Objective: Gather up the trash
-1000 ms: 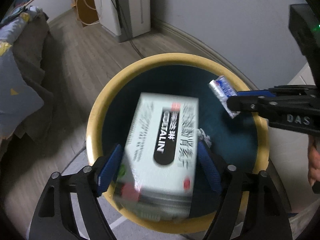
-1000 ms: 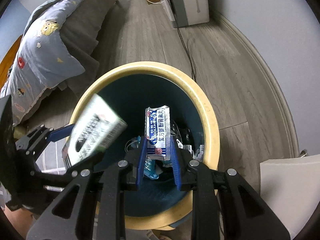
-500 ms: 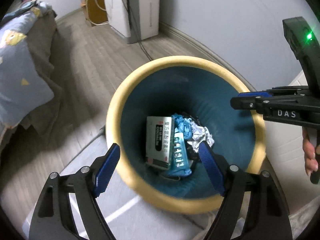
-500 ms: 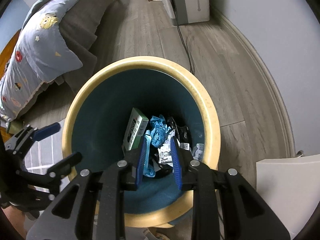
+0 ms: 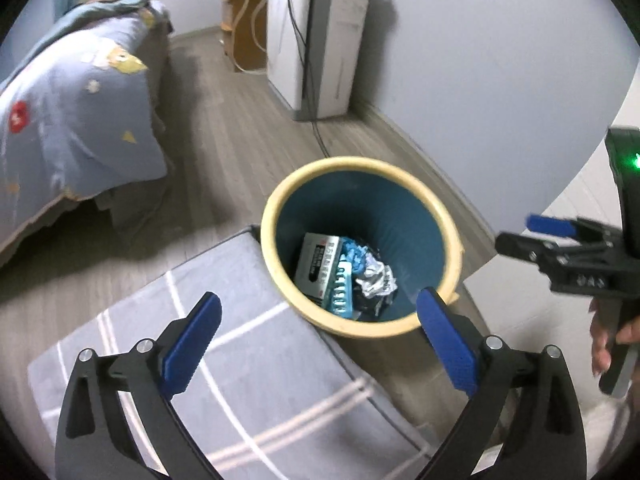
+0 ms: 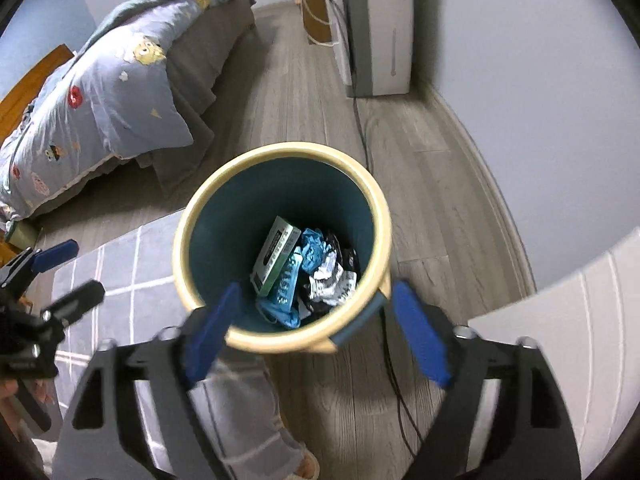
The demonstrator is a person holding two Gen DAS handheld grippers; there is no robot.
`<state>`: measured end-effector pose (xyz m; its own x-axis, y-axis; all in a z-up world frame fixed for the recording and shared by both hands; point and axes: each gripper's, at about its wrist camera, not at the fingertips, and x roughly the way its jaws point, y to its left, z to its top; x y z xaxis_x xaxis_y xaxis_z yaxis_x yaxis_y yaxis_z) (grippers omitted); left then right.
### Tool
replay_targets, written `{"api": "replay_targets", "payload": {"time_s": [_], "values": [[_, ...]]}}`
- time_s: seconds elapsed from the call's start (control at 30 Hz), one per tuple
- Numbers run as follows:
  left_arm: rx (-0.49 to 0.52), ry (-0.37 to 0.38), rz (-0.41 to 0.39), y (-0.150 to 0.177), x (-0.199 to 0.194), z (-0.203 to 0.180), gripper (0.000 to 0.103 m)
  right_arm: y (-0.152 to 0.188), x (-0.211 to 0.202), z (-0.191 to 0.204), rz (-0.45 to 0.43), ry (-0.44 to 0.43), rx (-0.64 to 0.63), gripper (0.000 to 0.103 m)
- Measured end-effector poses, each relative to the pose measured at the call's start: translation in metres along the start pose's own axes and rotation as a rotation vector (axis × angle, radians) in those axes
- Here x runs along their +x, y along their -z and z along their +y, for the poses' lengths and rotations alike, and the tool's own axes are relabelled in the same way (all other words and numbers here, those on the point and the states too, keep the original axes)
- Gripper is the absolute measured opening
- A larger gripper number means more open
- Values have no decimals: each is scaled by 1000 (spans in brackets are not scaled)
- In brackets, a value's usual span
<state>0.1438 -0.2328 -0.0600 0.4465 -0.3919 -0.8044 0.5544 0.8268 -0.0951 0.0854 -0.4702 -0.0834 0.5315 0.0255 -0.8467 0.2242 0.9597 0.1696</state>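
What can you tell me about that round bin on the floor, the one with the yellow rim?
The trash bin is a round, upright tub with a thick cream-yellow rim and a dark teal inside, plastic by its look. It has no lid. It stands on grey wood-look flooring near the wall, its base at the edge of a grey checked rug. At the bottom lie a white-and-green carton, a blister pack, crumpled blue material and foil wrappers. Nothing grips it; both hand-held grippers are above it, open.

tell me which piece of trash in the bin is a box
The green-and-white medicine box, lying against the left inner wall of the bin. It has flat faces and straight edges; the blue blister pack is thin, the rest crumpled.
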Motion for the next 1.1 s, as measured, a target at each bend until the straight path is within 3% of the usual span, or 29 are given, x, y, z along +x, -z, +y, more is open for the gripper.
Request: {"api": "replay_targets", "payload": {"time_s": [0.07, 0.2, 0.4, 0.5, 0.7, 1.1], "values": [[8, -9, -36, 4, -20, -10, 98, 9, -21, -4, -35, -7, 29, 97], [37, -56, -81, 13, -54, -32, 98, 26, -51, -6, -78, 9, 36, 97], [16, -66, -164, 28, -85, -45, 98, 43, -79, -3, -157, 38, 25, 97], [20, -133, -162, 29, -83, -49, 98, 52, -81, 3, -205, 77, 1, 97], [27, -156, -155, 39, -73, -43, 98, 59, -72, 20, -184, 100, -90, 97], [-26, -131, -135, 37, -77, -24, 98, 58, -75, 28, -195, 80, -95, 97]]}}
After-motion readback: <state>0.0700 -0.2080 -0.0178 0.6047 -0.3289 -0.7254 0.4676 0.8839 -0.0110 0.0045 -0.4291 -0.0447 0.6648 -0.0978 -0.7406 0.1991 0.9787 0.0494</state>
